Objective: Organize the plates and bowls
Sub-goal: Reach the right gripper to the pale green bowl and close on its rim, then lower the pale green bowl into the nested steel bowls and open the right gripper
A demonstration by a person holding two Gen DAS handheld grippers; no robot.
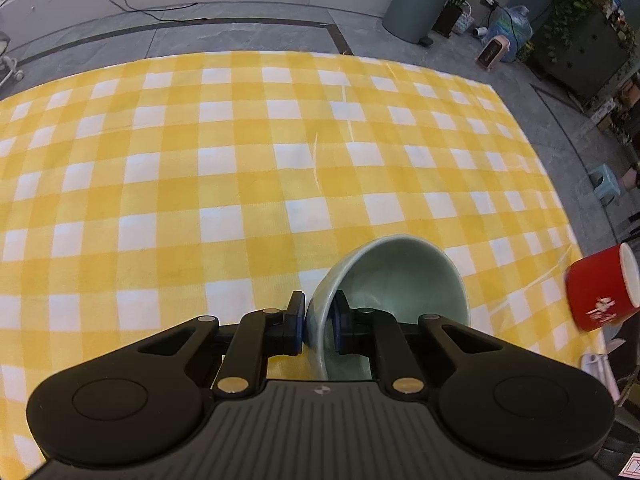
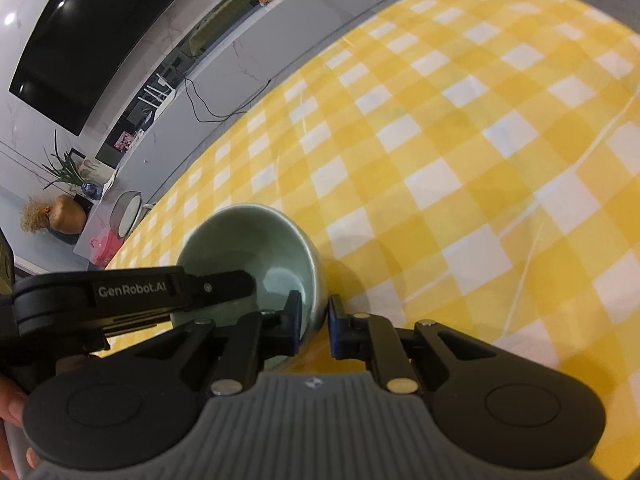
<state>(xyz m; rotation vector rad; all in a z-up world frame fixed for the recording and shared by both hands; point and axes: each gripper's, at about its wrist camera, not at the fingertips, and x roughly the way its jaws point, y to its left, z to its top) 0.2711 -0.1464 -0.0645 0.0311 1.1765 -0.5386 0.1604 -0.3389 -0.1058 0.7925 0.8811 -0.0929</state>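
A pale green bowl (image 1: 394, 280) hangs tilted above the yellow checked tablecloth (image 1: 200, 160). My left gripper (image 1: 318, 320) is shut on its rim, one pad outside and one inside. The same bowl shows in the right wrist view (image 2: 256, 248), where my right gripper (image 2: 314, 320) also straddles the rim on the opposite side, pads close on the wall. The left gripper's body (image 2: 132, 292) reaches over the bowl from the left in that view. No plates are in view.
A red mug (image 1: 600, 292) shows at the table's right edge. Beyond the table lie grey floor, a grey bin (image 1: 420, 0), plants, a water jug and a small blue stool (image 1: 604, 182). A TV (image 2: 92, 36) hangs above a low bench.
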